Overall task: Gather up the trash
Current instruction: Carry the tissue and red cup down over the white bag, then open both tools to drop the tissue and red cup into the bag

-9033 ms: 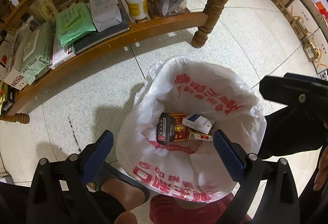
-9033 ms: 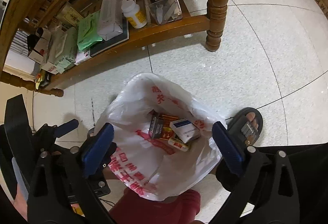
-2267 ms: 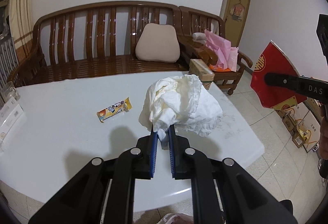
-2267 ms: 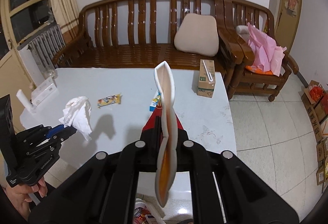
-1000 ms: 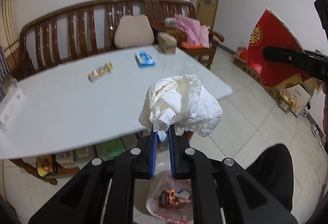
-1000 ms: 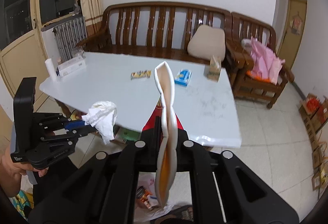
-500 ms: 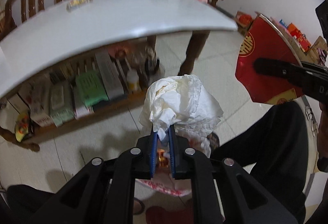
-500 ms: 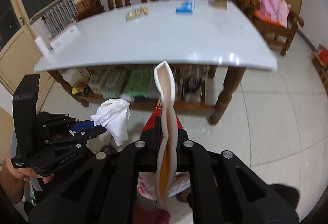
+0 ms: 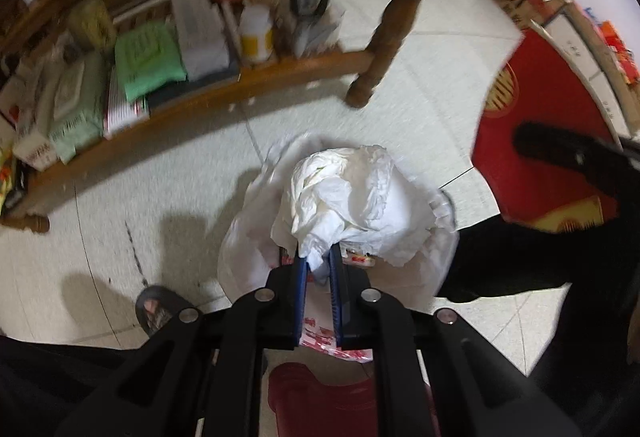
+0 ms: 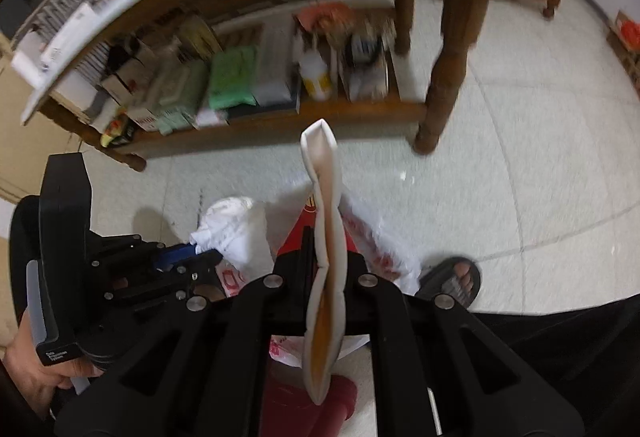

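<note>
Left wrist view: the left gripper (image 9: 318,269) points down, its blue pads pinching a crumpled white tissue (image 9: 352,205); the tissue hangs directly over the mouth of the white trash bag (image 9: 240,249) on the floor, so the drop looks to be straight down; right wrist view: the right gripper (image 10: 325,265) is pressed together on a flattened red and white carton (image 10: 326,237), its long axis running away from the camera, above the same bag (image 10: 376,245); the left gripper seems nearer the opening.

crumpled white tissue (image 9: 352,197) and flattened red carton (image 10: 326,257) hang over the open trash bag (image 9: 240,249).
</note>
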`<act>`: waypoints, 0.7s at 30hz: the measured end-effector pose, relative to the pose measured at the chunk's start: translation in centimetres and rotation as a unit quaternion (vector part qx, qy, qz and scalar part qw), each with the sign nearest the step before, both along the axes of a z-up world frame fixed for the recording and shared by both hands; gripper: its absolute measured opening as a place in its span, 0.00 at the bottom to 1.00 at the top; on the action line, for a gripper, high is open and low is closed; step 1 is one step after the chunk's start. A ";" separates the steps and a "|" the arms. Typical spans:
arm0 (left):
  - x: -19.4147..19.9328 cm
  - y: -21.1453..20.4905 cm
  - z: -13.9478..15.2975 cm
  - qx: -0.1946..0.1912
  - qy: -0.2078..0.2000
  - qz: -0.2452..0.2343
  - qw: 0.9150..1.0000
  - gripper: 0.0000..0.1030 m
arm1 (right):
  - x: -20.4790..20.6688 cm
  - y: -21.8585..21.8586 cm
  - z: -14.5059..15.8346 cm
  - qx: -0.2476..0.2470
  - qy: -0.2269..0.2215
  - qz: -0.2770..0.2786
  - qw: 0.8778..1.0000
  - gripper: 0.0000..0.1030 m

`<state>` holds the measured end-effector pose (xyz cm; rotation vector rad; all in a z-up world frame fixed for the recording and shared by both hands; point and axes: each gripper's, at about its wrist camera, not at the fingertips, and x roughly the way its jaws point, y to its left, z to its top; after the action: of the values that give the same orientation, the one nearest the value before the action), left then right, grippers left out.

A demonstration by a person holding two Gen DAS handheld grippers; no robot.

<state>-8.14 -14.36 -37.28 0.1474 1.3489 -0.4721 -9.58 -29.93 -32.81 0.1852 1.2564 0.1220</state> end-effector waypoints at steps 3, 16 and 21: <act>0.4 -0.2 -2.8 0.021 0.025 0.005 0.999 0.11 | 0.2 0.4 -3.3 0.003 0.035 0.000 0.999 0.07; -0.4 -0.6 -7.9 0.055 0.086 -0.007 0.995 0.24 | 1.8 1.8 -9.1 -0.012 0.101 0.005 0.995 0.08; -0.3 -0.2 -8.1 0.056 0.089 -0.001 0.994 0.92 | 1.8 1.2 -9.5 -0.017 0.103 -0.012 0.994 0.86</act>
<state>-8.41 -14.57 -45.39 0.2026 1.5509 -0.4179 -7.81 -28.78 -42.33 0.1861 1.4606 0.0621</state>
